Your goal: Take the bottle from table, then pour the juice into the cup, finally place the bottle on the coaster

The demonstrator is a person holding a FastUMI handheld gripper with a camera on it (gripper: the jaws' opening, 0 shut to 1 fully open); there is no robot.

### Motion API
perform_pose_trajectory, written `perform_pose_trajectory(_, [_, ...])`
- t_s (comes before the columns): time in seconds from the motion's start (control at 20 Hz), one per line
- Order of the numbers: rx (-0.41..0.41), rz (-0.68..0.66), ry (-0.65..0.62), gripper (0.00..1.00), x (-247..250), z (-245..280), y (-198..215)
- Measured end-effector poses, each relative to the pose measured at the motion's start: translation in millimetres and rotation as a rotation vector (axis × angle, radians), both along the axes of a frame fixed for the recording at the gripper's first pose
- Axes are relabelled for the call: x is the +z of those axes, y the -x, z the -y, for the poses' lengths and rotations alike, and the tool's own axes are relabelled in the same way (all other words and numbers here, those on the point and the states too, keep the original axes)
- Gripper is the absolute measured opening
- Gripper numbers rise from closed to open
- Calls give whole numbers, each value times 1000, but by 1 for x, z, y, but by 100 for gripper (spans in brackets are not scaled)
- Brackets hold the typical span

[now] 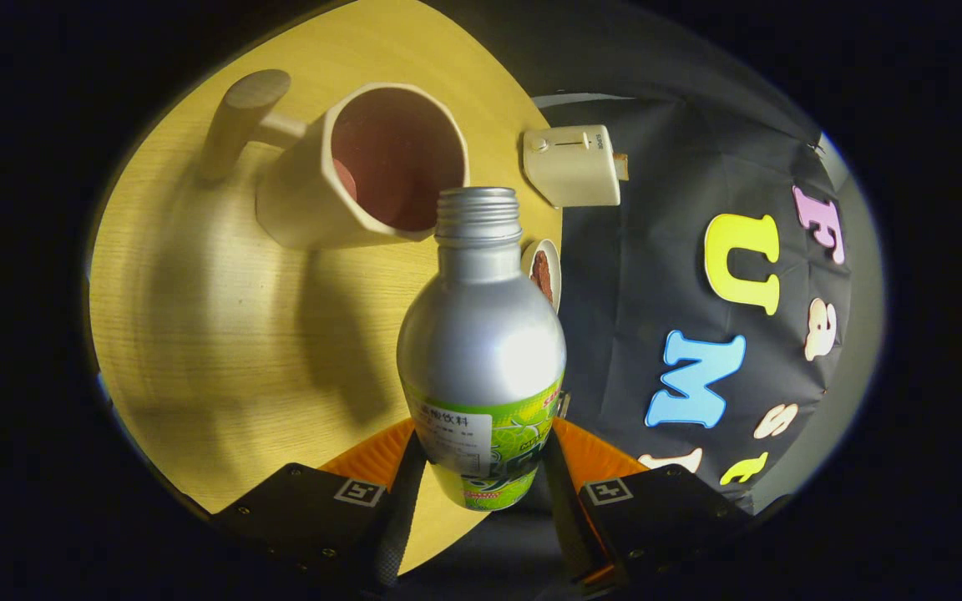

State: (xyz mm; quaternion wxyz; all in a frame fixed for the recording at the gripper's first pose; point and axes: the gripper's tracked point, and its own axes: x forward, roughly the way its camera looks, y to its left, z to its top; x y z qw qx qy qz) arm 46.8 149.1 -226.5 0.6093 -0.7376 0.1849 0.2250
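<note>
The wooden table (222,334) is pale and bare-grained, its edge running just beside the bottle (481,342), with the booth's black cloth wall beyond that edge. The gripper (481,467) pinches the bottle's labelled lower body, both fingers pressed to its sides. The bottle's open threaded neck reaches up to the rim of the cup (364,167), a cream mug with a wooden handle. Beside the bottle's neck, near the table edge, lie a small round coaster (544,271) and a cream box (573,165).
</note>
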Motion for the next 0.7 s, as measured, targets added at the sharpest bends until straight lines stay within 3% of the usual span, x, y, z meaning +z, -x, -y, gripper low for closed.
perform_pose_trajectory(0.7, [22, -5, 181, 72, 15, -2, -5])
